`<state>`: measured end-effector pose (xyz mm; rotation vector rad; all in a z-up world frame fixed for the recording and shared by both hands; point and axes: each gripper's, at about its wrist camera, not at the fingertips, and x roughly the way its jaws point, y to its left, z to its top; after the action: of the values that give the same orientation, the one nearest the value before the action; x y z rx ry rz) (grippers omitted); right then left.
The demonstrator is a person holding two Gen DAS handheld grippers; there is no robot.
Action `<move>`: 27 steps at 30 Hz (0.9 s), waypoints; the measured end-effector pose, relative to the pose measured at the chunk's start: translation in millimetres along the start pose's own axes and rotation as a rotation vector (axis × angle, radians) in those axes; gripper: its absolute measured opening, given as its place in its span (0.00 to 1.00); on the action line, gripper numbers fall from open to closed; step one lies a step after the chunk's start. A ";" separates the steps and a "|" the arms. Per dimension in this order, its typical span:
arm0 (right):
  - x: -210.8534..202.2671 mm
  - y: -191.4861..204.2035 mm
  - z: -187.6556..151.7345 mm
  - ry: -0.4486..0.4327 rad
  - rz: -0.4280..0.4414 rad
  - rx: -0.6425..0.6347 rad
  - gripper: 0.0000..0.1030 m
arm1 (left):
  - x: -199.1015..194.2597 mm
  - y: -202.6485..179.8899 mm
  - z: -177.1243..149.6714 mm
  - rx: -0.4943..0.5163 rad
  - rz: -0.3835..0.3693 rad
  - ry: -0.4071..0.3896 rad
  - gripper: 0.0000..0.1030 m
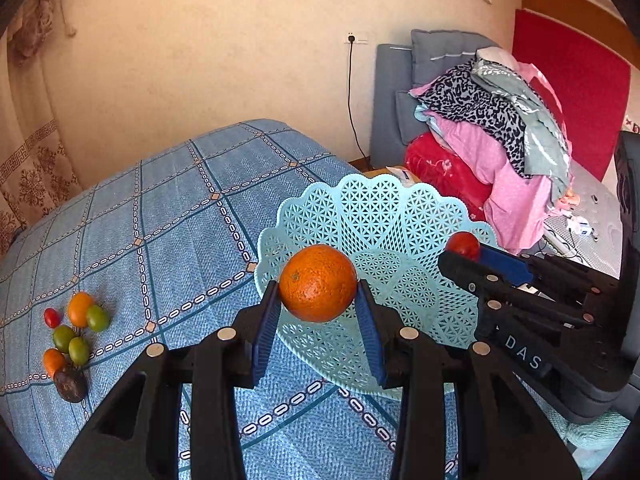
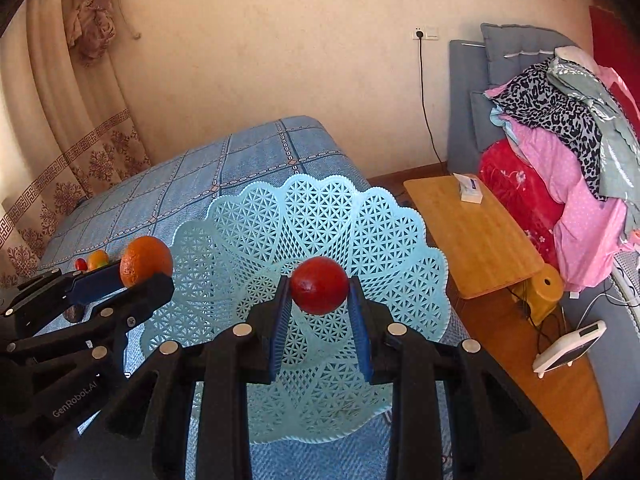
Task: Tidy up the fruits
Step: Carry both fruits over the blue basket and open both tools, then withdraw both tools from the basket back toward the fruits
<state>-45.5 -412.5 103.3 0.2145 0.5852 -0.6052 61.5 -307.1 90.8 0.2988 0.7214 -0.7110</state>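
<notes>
1. A light blue lattice basket point(image 1: 384, 216) with a scalloped rim sits on a bed covered by a blue checked bedspread point(image 1: 168, 216); everything below is placed relative to this basket.
2. The left tool point(image 1: 317, 308) is clenched on an orange point(image 1: 317, 282), held above the basket's near left rim.
3. The right tool point(image 2: 318, 304) is clenched on a dark red round fruit point(image 2: 319, 285), held over the middle of the basket.
4. In the left wrist view the right tool reaches in from the right of the basket, its red fruit just above the right rim.
5. Well to the left of the basket, a small cluster of fruit point(image 1: 74, 336) lies on the bedspread: green, orange and red pieces, plus one dark brown piece nearest the camera.
6. Beyond the basket stands a plain cream wall point(image 1: 224, 60) with a socket point(image 1: 356, 37) and a black cord point(image 1: 352, 104) hanging down from it.
7. Far left of the basket hangs a patterned curtain point(image 2: 80, 128), tied back.
8. Right of the basket is a low wooden tabletop point(image 2: 476, 236) bearing a small white box point(image 2: 470, 189), standing on a wooden floor point(image 2: 560, 392).
9. Farther right, a pile of clothes point(image 1: 500, 136) in pink, red and leopard print is heaped against grey cushions point(image 1: 436, 52).
10. A white device point(image 2: 570, 346) lies on the floor right of the basket.
</notes>
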 end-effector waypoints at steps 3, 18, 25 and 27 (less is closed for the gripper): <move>-2.7 -4.2 0.9 -0.005 -0.005 0.011 0.28 | 4.1 -1.2 3.6 0.006 0.002 0.002 0.38; -17.8 -19.5 5.2 -0.040 -0.022 0.081 0.64 | -1.4 7.2 10.2 -0.011 0.070 -0.011 0.69; -29.2 -17.4 7.5 -0.072 -0.021 0.075 0.64 | -15.9 12.9 10.5 -0.004 0.096 -0.038 0.75; -31.2 -16.1 7.4 -0.077 -0.023 0.075 0.64 | -19.2 12.7 9.9 0.003 0.103 -0.046 0.77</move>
<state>-72.4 -413.3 126.9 0.2539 0.4919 -0.6552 64.9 -293.3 111.3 0.3191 0.6571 -0.6197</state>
